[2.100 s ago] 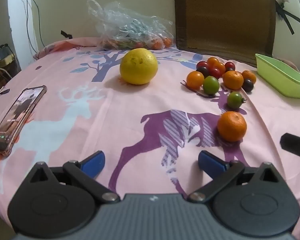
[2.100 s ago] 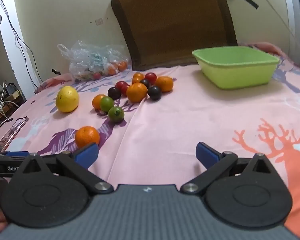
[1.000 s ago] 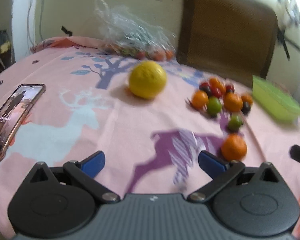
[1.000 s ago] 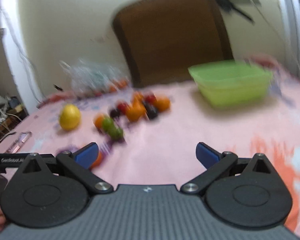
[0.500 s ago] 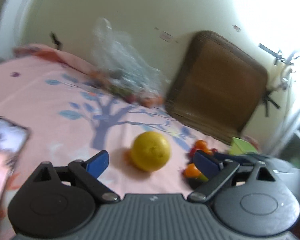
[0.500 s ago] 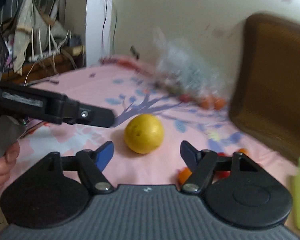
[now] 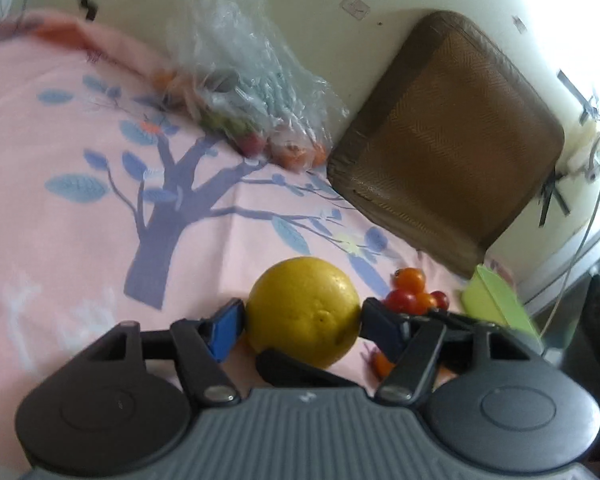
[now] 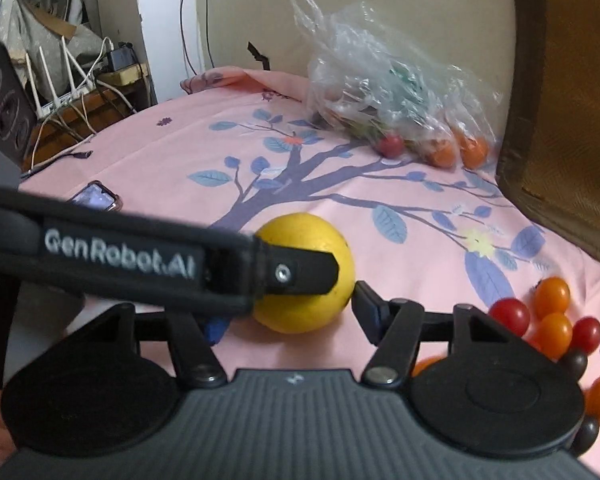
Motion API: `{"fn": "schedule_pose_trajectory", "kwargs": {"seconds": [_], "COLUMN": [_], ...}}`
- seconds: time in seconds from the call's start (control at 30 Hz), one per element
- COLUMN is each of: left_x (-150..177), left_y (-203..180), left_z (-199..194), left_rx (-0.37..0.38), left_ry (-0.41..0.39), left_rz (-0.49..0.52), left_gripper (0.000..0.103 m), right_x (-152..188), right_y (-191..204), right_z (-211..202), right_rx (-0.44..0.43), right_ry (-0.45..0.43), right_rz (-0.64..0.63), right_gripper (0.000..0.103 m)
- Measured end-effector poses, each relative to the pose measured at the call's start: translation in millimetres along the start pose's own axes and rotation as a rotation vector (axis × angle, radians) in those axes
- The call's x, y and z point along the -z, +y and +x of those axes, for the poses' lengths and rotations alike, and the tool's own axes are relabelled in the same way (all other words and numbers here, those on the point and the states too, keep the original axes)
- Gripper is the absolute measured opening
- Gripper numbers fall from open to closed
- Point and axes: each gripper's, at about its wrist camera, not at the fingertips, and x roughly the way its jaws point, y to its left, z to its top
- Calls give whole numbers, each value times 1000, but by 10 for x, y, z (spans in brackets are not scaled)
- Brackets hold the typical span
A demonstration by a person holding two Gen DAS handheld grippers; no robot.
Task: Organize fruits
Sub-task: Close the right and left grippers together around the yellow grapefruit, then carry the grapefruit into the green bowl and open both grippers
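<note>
A big yellow citrus fruit (image 7: 304, 304) rests on the pink printed cloth (image 7: 80, 140). My left gripper (image 7: 300, 324) is shut on it, with the blue pad and the black finger pressed to its two sides. In the right wrist view the same fruit (image 8: 300, 236) sits between the fingers of my right gripper (image 8: 288, 320). The right fingertip is against the fruit, and a strip of cloth shows beside the left pad. The left gripper's finger (image 8: 300, 276) crosses the fruit's front. Small red and orange tomatoes (image 8: 548, 320) lie to the right.
A clear plastic bag of fruit (image 8: 392, 96) sits at the back by the wall. A brown cushion (image 7: 448, 132) leans at the back right, with a green tub (image 7: 496, 300) below it. A phone (image 8: 96, 196) lies on the left. Routers and cables (image 8: 72, 80) stand beyond the edge.
Both grippers moved left and forward from the near edge to the yellow fruit. The left gripper's fingers narrowed onto it, and the right gripper came in around it from the other side.
</note>
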Motion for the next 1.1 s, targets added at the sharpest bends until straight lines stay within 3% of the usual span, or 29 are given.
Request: {"fn": "schedule_pose_trajectory", "kwargs": {"seconds": [0.2,0.33,0.53,0.73,0.97,1.1], "left_x": [85,38,152,414,615,642], "left_y": [-401,-842,-1969,-2840,-3195,-3203], "left_z": [-140,-90,492,1179,1858,2023], "left_rx": [14,70,175,263,240,207], "left_ry": [-40,-39,29,126,214,230], "left_rz": [77,136,308,387,369,352], "left_gripper": [66,66,66,66,66,68], "right_x": [94,164,446,862,1136,1151], "right_y": [-112,-370,-1061,-1835,-2561,-2653], "right_z": [-424,-814,-1369,-1787,-1768,-1678], "right_rx": [35,123,267,416,434,439], "right_ry": [-110,-209,-283,-324,-303,-300], "right_rz": [20,31,151,275,361,324], "right_gripper": [65,65,65,65,65,67]}}
